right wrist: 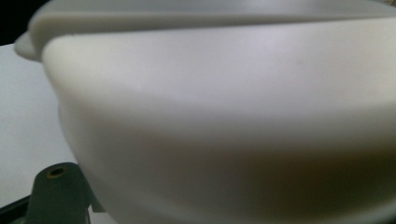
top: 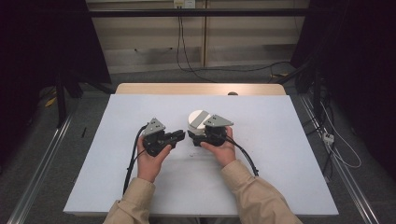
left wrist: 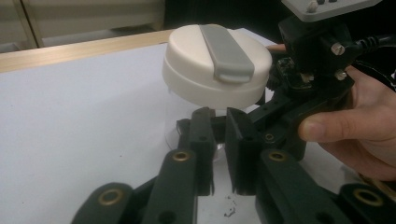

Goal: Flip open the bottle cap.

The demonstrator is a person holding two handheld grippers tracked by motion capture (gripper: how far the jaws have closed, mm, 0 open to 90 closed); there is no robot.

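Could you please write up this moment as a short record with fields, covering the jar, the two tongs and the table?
item: clear jar with a cream lid; a grey bar runs across the lid top
jar position: upright on the white table, near its middle
right tongs: at the jar, below the lid; grip hidden, lid looms close in the right gripper view
left tongs: jaws nearly together, nothing between them, tips just short of the jar
hands: one on each tool, beige sleeves
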